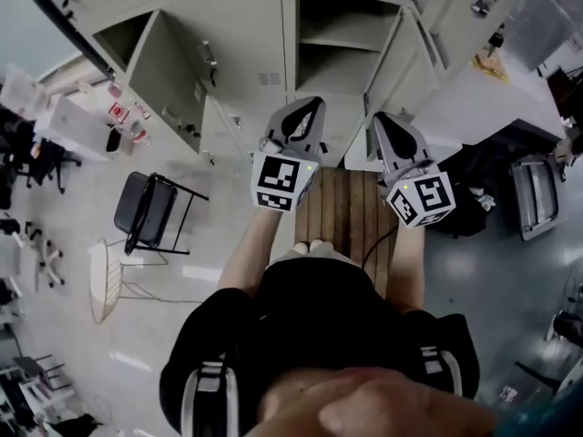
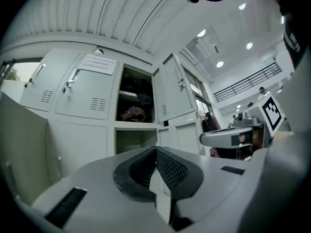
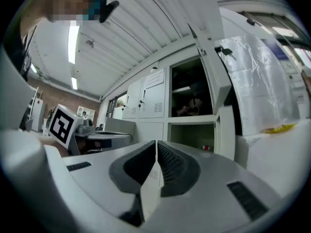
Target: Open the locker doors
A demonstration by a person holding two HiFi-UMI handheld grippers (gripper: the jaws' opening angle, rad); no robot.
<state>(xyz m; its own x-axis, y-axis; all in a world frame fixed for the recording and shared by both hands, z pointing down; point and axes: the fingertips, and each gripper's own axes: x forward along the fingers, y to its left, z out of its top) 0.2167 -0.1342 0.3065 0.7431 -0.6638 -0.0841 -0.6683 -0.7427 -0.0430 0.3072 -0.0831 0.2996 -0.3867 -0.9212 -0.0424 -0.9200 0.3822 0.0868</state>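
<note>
The left gripper (image 2: 156, 150) has its jaws pressed fully together, ribbed pads face to face, with nothing between them and nothing touching them. The right gripper (image 3: 155, 144) also has its jaws together at the tips, with only a hairline slit between the pads, and it too is empty. In the head view both are held out level in front of the person, side by side above a slatted wooden bench (image 1: 351, 217), pointing at the bank of lockers (image 1: 264, 25) just ahead and clear of it. The lockers fill the top of that view. Their doors are tall narrow panels with the long axis upright, hinged along a vertical edge. In the middle of the bank an upper compartment (image 2: 133, 98) stands open with dark items on its shelf, and its door (image 2: 171, 89) is swung out to the right of the opening, its inner face turned toward the gripper. Directly below it a lower compartment (image 2: 133, 141) is open as well. Left of these, two upper doors (image 2: 87, 89) are flat shut, their handles upright and a paper notice on one. In the right gripper view the same open column sits ahead, with a door edge (image 3: 219, 81) standing out on its right. A folding chair (image 1: 146, 212) stands on the floor well to the left.
</note>
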